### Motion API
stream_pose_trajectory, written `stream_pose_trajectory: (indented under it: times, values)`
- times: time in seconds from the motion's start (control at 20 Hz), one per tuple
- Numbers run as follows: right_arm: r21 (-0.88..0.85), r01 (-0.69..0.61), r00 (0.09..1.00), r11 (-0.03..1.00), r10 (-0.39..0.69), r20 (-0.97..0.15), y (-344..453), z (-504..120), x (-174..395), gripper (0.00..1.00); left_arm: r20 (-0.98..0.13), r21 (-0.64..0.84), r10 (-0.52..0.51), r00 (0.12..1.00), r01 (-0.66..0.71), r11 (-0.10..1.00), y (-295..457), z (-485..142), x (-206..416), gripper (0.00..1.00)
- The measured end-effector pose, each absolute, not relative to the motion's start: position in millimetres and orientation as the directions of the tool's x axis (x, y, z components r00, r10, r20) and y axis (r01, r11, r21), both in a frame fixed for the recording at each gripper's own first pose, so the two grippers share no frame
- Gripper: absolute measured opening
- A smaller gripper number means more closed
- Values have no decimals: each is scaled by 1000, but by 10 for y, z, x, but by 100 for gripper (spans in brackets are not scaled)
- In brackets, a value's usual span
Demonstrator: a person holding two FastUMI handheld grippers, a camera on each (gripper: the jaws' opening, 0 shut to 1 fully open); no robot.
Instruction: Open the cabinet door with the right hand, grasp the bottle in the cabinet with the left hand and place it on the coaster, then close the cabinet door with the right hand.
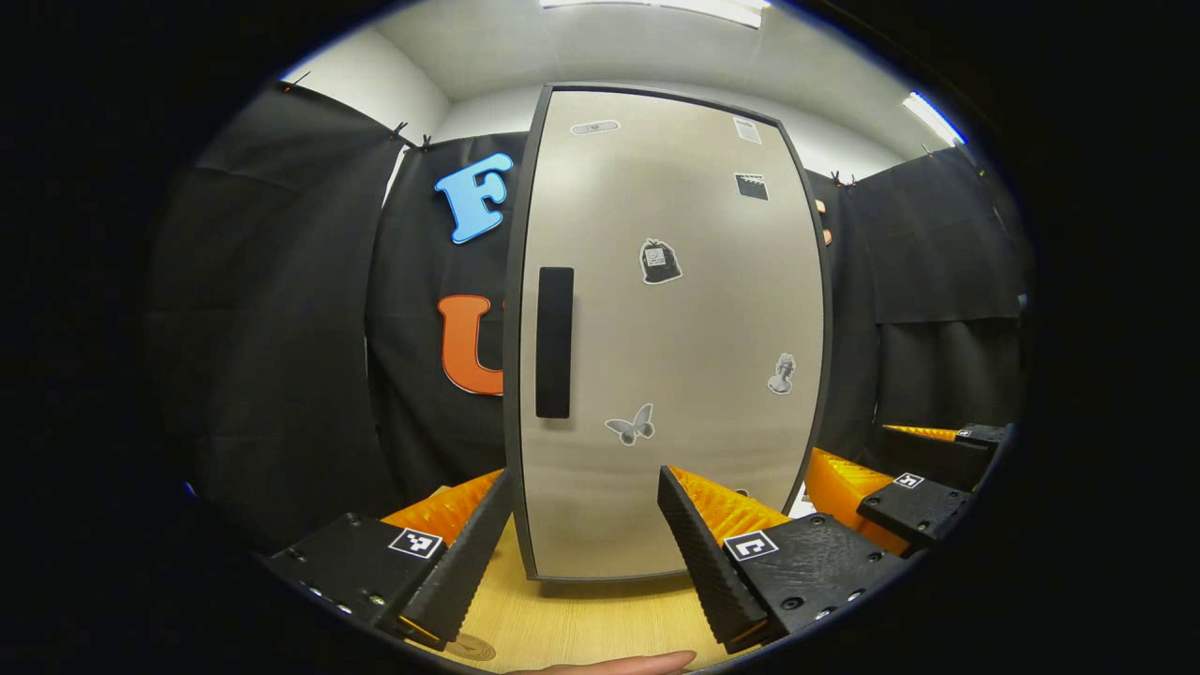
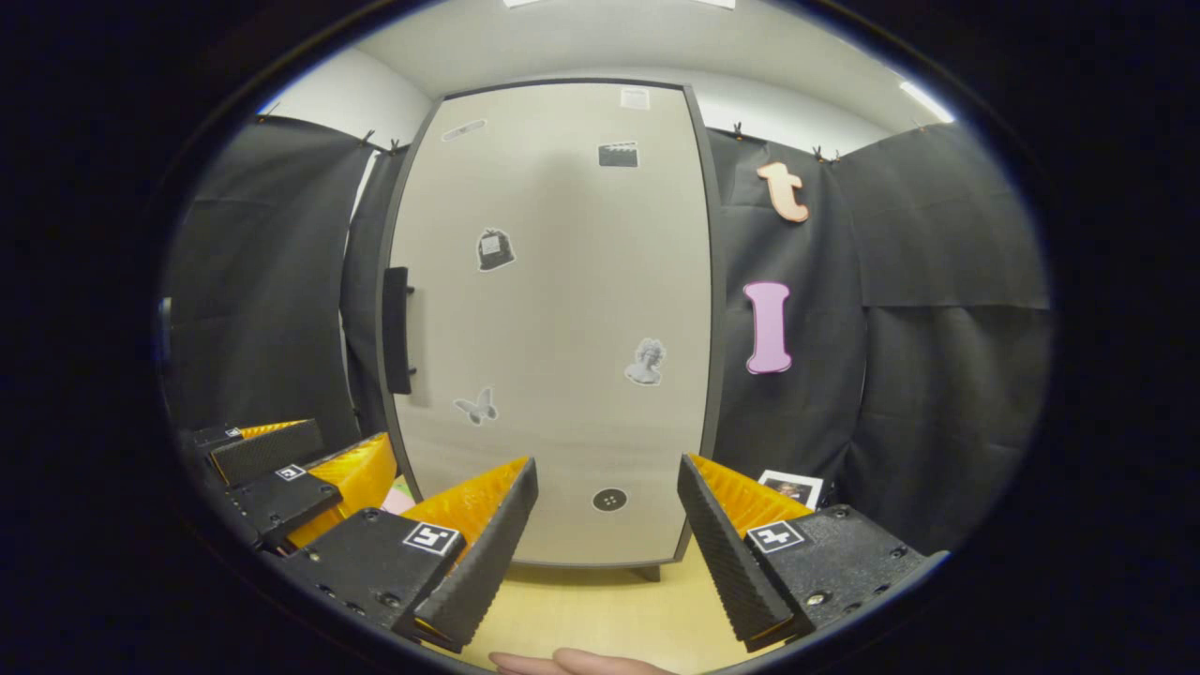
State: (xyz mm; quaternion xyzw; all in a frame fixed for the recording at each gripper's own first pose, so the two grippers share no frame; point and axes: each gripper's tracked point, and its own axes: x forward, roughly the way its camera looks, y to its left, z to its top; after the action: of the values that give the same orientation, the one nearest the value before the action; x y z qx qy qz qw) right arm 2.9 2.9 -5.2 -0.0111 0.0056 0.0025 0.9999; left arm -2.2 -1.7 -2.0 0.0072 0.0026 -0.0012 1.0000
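The tall grey stickered cabinet door (image 2: 553, 319) is seen closed, bottle presumably behind it, with the left gripper (image 1: 581, 548) and right gripper (image 2: 607, 539) both held wide open and empty before it; the door's black bar handle (image 2: 397, 330) is judged the right gripper's next target.

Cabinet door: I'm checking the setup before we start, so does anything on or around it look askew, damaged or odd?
Nothing stands out. The cabinet door sits shut and flush in its frame, its handle upright on the edge, stickers flat. The left gripper and right gripper hang open in front of it, above the table.
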Motion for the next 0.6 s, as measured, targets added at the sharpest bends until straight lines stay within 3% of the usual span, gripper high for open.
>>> stream_pose_trajectory:
  times: [0.4, 0.6]
  values:
    - [-25, -47, 999, 999, 47, -20, 169, -59, 98, 96, 3, 32, 30, 1000, -31, 999, 108, 4, -93, 93]
    - [-28, -125, 992, 992, 124, -35, 417, -45, 219, 97, 4, 44, 86, 996, -86, 995, 304, 7, -169, 93]
